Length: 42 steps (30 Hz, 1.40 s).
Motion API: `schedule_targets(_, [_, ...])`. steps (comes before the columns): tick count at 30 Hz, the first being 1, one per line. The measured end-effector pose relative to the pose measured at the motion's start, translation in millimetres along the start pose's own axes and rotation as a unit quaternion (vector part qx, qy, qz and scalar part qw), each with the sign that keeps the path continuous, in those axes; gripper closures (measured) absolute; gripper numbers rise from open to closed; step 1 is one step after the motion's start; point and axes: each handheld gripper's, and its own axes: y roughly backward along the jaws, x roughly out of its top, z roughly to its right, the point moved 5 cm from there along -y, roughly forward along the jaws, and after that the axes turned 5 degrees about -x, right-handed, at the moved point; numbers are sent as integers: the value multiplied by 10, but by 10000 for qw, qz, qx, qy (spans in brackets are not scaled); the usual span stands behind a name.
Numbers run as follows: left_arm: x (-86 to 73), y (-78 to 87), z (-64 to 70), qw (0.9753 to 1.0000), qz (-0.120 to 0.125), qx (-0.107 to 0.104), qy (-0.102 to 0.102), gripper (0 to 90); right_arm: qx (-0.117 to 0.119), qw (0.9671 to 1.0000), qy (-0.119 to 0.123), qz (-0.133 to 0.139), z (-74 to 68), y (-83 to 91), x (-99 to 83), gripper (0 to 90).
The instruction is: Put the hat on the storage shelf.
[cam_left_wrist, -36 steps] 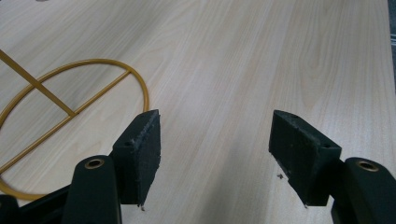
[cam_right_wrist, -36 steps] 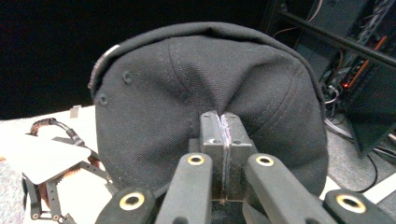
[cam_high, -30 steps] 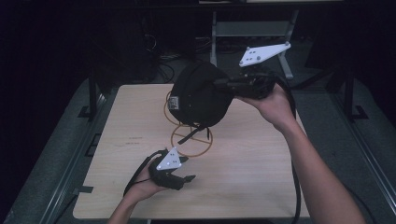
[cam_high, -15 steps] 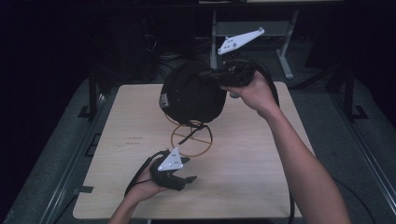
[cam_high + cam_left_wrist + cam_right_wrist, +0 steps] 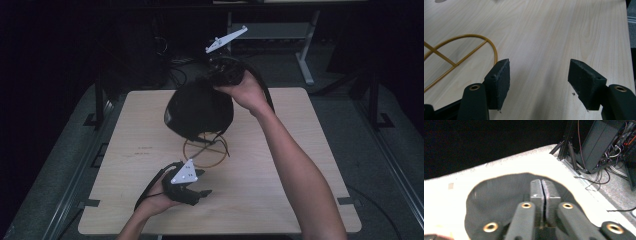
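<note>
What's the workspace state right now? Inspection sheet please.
Surface: pale wooden table, faint marks at its left.
Job's things: black cap held above a gold wire stand.
Clutter: nothing seen.
Grippers: right claw shut on the cap, lifted; left claw open, low over the table beside the wire stand.
Cables: black cable trails from the right claw along the forearm.
Surroundings: dark; metal frame legs behind the table, electronics with wiring on the floor.
</note>
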Motion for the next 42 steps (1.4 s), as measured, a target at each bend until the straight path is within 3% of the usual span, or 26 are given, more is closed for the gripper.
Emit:
schedule_targets(8, [0, -13, 7, 10000, 25, 26, 15, 339, 74, 9997, -210, -136, 21, -46, -102, 565])
schedule_targets(17, [-18, -17, 2, 10000, 0, 18, 24, 335, 96, 9990, -436, -27, 97, 104, -233, 474])
schedule_targets(30, [-28, 7, 9, 10000, 38, 26, 87, 305, 60, 9984, -561, 99, 191, 316, -445, 337])
schedule_targets(42, [-56, 4, -13, 9999, -17, 55, 123, 283, -4, 9976, -682, 67, 285, 481, -625, 290])
